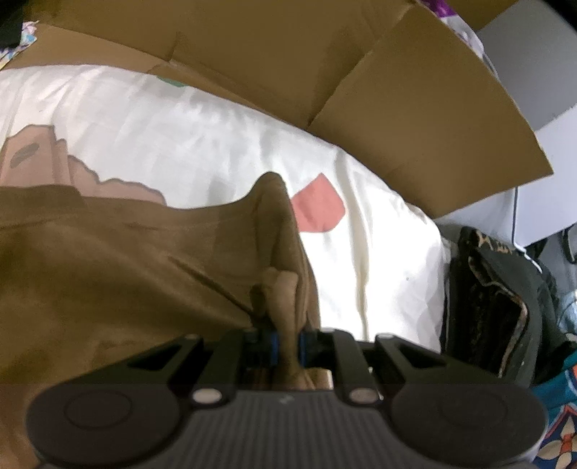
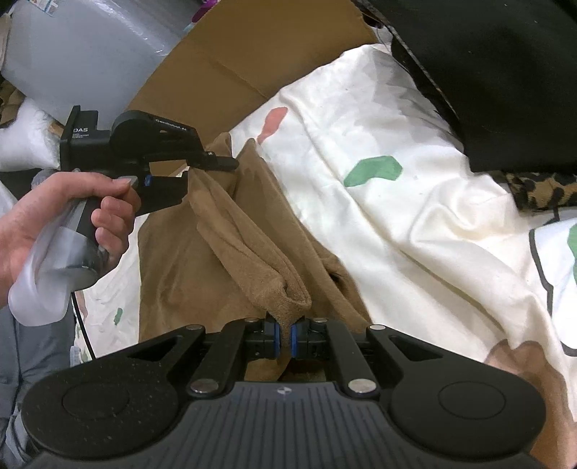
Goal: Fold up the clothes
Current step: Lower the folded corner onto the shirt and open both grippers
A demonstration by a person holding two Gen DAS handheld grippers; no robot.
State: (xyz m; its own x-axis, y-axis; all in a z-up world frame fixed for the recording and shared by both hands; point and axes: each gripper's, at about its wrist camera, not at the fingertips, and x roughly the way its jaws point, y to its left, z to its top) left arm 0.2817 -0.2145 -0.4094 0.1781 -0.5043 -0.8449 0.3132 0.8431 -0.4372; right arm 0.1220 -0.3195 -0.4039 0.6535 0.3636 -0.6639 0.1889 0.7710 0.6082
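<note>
Soft, light and floppy, the brown garment [image 2: 230,245] lies on the white sheet [image 2: 396,202], its edge pinched by the left gripper [image 1: 286,344] and right gripper [image 2: 283,337], best held at corners.

Two grippers, left gripper [image 1: 286,342] and right gripper [image 2: 284,337], are pinching one brown garment [image 2: 252,231] lying beside one cardboard box [image 1: 324,65].

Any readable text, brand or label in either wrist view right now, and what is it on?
"DAS": on the rear block of the left gripper, seen from the right wrist view.
"GenRobot.AI": on the same gripper's round housing, small but legible.
Smaller lines under "DAS": too small to read.
Label on the grey container: blurred.
Left wrist view: none.
</note>
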